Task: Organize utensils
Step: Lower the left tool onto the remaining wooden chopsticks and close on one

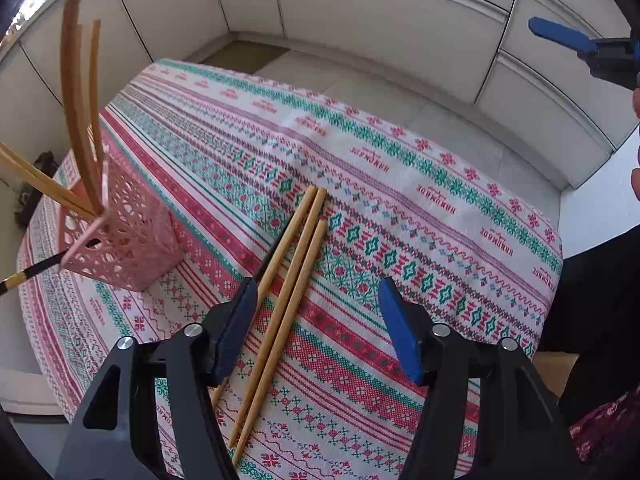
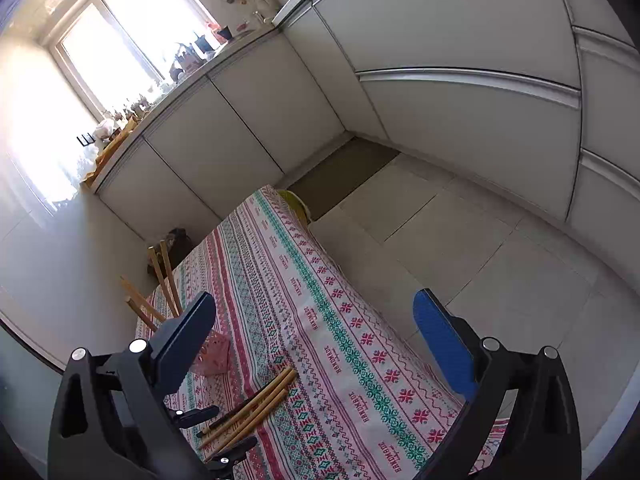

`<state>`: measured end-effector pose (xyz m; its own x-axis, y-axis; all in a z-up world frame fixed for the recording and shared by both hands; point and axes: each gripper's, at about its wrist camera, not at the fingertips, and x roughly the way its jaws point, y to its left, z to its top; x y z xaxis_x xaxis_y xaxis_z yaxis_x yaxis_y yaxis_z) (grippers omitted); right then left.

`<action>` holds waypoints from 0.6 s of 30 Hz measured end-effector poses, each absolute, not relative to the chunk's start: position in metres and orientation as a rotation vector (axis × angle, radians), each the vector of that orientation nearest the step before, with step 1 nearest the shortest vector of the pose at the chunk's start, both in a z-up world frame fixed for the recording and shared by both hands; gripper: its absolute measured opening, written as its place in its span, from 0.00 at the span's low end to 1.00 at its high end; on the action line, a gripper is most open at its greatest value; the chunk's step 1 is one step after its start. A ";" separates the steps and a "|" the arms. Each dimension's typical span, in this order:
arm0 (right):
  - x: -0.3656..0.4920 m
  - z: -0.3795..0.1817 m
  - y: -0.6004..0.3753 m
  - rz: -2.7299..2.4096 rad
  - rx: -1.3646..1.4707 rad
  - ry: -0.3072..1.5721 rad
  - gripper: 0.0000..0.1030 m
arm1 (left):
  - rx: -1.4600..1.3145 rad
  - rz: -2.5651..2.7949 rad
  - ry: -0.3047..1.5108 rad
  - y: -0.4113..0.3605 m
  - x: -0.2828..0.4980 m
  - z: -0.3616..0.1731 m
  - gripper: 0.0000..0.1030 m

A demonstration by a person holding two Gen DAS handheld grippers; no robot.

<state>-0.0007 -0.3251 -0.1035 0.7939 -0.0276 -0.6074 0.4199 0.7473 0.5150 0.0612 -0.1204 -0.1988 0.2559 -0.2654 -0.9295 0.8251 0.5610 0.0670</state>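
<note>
Hovering low over the patterned tablecloth [image 1: 400, 168], your left gripper [image 1: 316, 312] has its jaws spread wide and grips nothing. Three wooden chopsticks [image 1: 288, 292] lie flat on the cloth between the blue pads [image 1: 400, 332], side by side and nearly parallel; the leftmost one passes just beside, perhaps under, the left pad, and you cannot tell whether they touch. To the left, a pink perforated basket [image 1: 132, 240] stands on the cloth with several more wooden chopsticks [image 1: 76, 112] leaning out of it, along with a dark-handled utensil [image 1: 36, 270].

Your right gripper [image 2: 316, 340] is held higher and farther back, jaws also released and empty. From its camera, the loose chopsticks [image 2: 256, 404] lie below, near the left finger, and the basket [image 2: 214, 354] is mostly hidden behind that finger.
</note>
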 end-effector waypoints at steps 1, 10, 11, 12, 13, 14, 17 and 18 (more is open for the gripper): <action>0.002 -0.105 -0.324 -0.252 0.693 0.628 0.93 | 0.655 -0.819 1.084 -0.121 0.063 -0.204 0.53; 0.005 -0.107 -0.323 -0.218 0.737 0.654 0.93 | 0.748 -0.912 1.189 -0.147 0.071 -0.226 0.41; 0.005 -0.107 -0.325 -0.220 0.745 0.657 0.93 | 0.755 -0.906 1.194 -0.150 0.073 -0.228 0.40; 0.005 -0.108 -0.327 -0.222 0.752 0.661 0.93 | 0.760 -0.903 1.199 -0.152 0.075 -0.230 0.40; 0.004 -0.110 -0.329 -0.224 0.761 0.666 0.93 | 0.762 -0.903 1.205 -0.155 0.077 -0.232 0.40; 0.004 -0.111 -0.331 -0.226 0.770 0.670 0.93 | 0.767 -0.899 1.207 -0.158 0.078 -0.234 0.40; 0.002 -0.112 -0.336 -0.227 0.796 0.672 0.93 | 0.785 -0.900 1.220 -0.168 0.082 -0.242 0.40; 0.001 -0.112 -0.338 -0.230 0.800 0.670 0.93 | 0.795 -0.897 1.208 -0.170 0.086 -0.245 0.40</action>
<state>0.0012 -0.3380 -0.1120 0.7720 0.0547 -0.6333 0.4322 0.6854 0.5860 0.0863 -0.1698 -0.2447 0.1160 -0.1473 -0.9823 0.8975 0.4392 0.0402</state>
